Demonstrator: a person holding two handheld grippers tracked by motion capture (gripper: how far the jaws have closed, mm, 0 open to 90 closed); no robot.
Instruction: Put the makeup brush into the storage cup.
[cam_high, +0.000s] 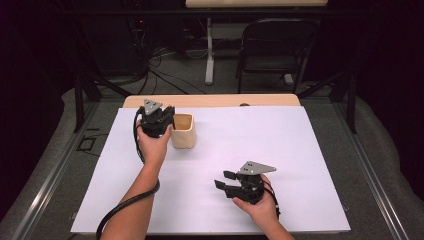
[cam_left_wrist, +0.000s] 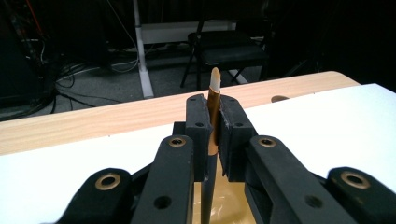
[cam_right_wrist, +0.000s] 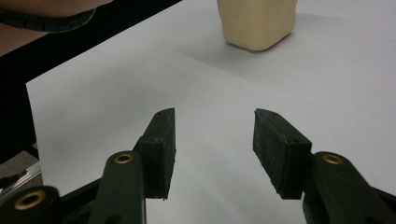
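Pencil (cam_left_wrist: 214, 100) first — a slim brown stick with a pale tip, standing upright between the left gripper's (cam_left_wrist: 214, 126) jaws, which are pinching it tight. In the left gripper view the tip is poking up above the pads while the shaft is running down toward something yellowish below, which looks like the inside of the cup. From the high view the left gripper (cam_high: 159, 119) is hanging at the cup's (cam_high: 183, 131) left rim, near the far left of the white sheet (cam_high: 280, 150), with the hand (cam_high: 152, 147) behind it.

Reading it, the person is working the step of putting the stick into the cup — or drawing it out; the frames aren't settling which. Whether the lower end is already touching the cup's bottom is hidden by the jaws.

Right gripper (cam_high: 226, 180) is resting low on the sheet, well apart from the cup, jaws standing half open with nothing between them; in its own view the cup (cam_right_wrist: 258, 21) is sitting far ahead.

Next move, as I judge it — keep the stick upright, clear of the rim, and loosen the pinch only once it is resting inside.
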